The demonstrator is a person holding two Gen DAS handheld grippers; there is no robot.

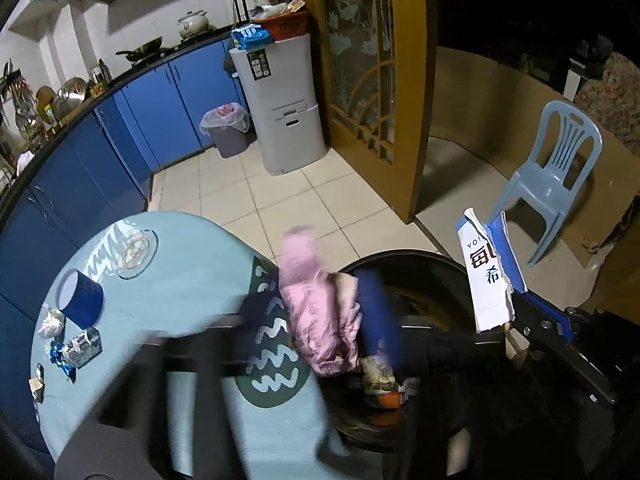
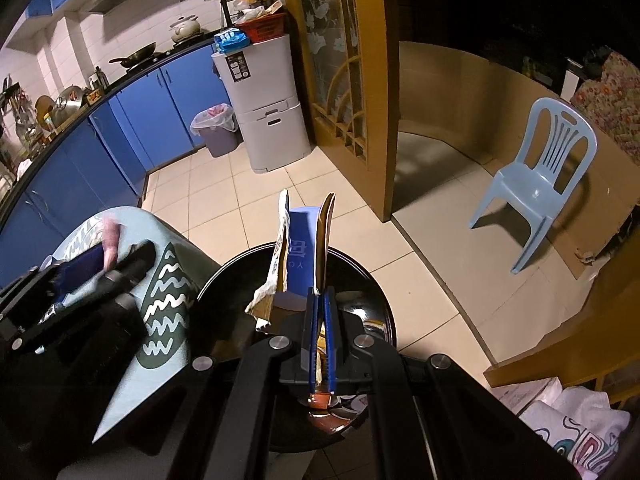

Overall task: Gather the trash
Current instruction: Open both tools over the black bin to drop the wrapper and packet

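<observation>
My left gripper [image 1: 292, 332] is open over the near rim of a black bin [image 1: 400, 258], between the bin and the table. A crumpled pink wrapper [image 1: 312, 304] hangs blurred between its fingers, next to the blue pad [image 1: 376, 312]; no pad presses on it. My right gripper [image 2: 320, 320] is shut on a torn blue and white carton [image 2: 300, 264], held upright above the black bin [image 2: 240, 268]. The same carton [image 1: 488, 276] shows at the right of the left wrist view. Several pieces of trash, among them an orange cup [image 1: 388, 398], lie inside the bin.
A round table with a light-blue cloth [image 1: 180, 280] carries a blue cup [image 1: 80, 300], a glass dish [image 1: 136, 254], a crumpled tissue [image 1: 50, 322] and foil wrappers [image 1: 76, 348]. Further off stand a lined grey bin [image 1: 228, 128], a grey cabinet [image 1: 280, 100] and a blue plastic chair [image 1: 556, 176].
</observation>
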